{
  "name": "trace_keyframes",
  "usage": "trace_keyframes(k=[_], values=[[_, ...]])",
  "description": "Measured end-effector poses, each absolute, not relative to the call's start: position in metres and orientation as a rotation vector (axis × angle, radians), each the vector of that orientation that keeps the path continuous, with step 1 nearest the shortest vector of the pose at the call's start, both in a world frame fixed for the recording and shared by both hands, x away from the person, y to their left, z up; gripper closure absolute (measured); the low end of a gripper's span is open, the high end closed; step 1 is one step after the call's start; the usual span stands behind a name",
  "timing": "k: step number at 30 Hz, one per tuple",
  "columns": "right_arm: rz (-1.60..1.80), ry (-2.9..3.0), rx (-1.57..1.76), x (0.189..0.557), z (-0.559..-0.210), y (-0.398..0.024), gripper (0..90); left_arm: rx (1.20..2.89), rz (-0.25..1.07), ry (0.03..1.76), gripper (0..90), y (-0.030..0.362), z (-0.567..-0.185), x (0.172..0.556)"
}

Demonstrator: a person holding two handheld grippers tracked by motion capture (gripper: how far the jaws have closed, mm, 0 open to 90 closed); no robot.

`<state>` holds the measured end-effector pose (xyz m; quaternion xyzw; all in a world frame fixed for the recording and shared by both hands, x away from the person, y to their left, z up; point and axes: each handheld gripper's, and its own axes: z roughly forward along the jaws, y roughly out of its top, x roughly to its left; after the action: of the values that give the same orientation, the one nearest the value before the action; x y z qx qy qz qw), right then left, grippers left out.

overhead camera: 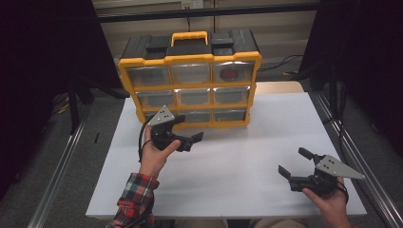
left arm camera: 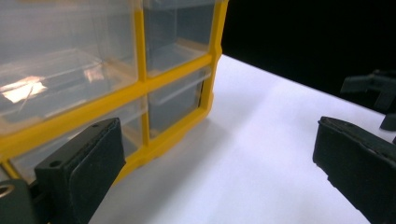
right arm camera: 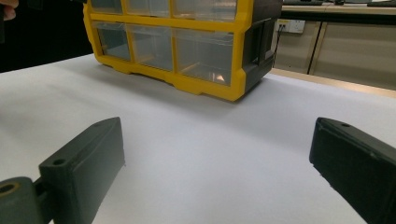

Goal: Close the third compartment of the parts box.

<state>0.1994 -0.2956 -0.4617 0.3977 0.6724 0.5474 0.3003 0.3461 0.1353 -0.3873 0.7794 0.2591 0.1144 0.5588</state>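
Note:
A yellow and black drawer organiser [overhead camera: 190, 59] with a yellow handle stands at the back of the white table; its clear drawers sit three rows by three. A red item [overhead camera: 229, 74] shows through the top right drawer. My left gripper [overhead camera: 190, 127] hovers just in front of the bottom left drawers, jaws open with nothing between them. In the left gripper view the organiser's yellow frame [left arm camera: 140, 84] is close on the left of the open gripper [left arm camera: 215, 140]. My right gripper [overhead camera: 291, 160] rests near the front right, open and empty. It [right arm camera: 217, 140] faces the organiser [right arm camera: 205, 88].
The white tabletop [overhead camera: 237, 156] reaches from the organiser to the front edge. Metal rails [overhead camera: 351, 156] run along both sides of the table, with dark floor beyond. A wall socket [right arm camera: 289, 25] sits behind the organiser.

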Motion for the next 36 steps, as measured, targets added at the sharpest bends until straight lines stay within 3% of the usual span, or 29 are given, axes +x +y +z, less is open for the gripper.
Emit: trace_keyframes(k=[36], values=[[1.449, 1.788, 1.056, 0.199, -0.462, -0.295, 2.8, 1.741, 0.381, 0.688, 2.3, 0.197, -0.43, 0.312]])
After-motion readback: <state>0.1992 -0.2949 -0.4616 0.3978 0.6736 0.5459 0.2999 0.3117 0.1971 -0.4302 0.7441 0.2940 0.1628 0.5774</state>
